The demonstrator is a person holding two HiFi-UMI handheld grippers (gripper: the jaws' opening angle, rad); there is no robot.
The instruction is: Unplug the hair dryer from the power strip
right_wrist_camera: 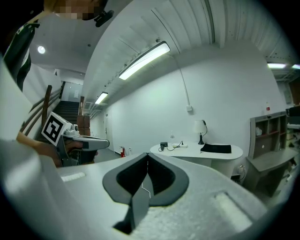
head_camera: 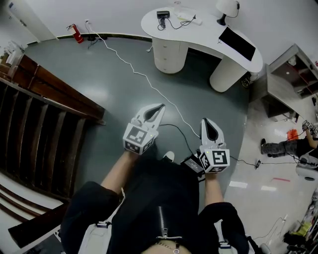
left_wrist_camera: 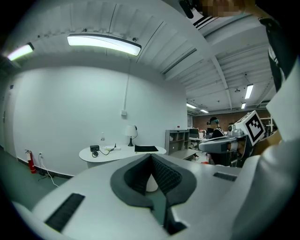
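Left gripper (head_camera: 160, 106): held out level before the person, over the grey floor (head_camera: 114, 89); jaws pressed together, nothing between them.
Right gripper (head_camera: 205, 121): alongside the left; likewise closed and empty.
White cable (head_camera: 149, 82): trailing over the floor from beside the right gripper to the far wall.
Curved white desk (head_camera: 198, 42): well beyond both grippers.
Hair dryer (head_camera: 162, 14) (small, black, detail too fine to read): on the desk's left end; its dark cord runs toward the white power strip (head_camera: 190, 20) near it.
Lamp (head_camera: 226, 7), black mat (head_camera: 237, 43): on the desk's right part.
Red fire extinguisher (head_camera: 77, 33): at the wall's foot, far left.
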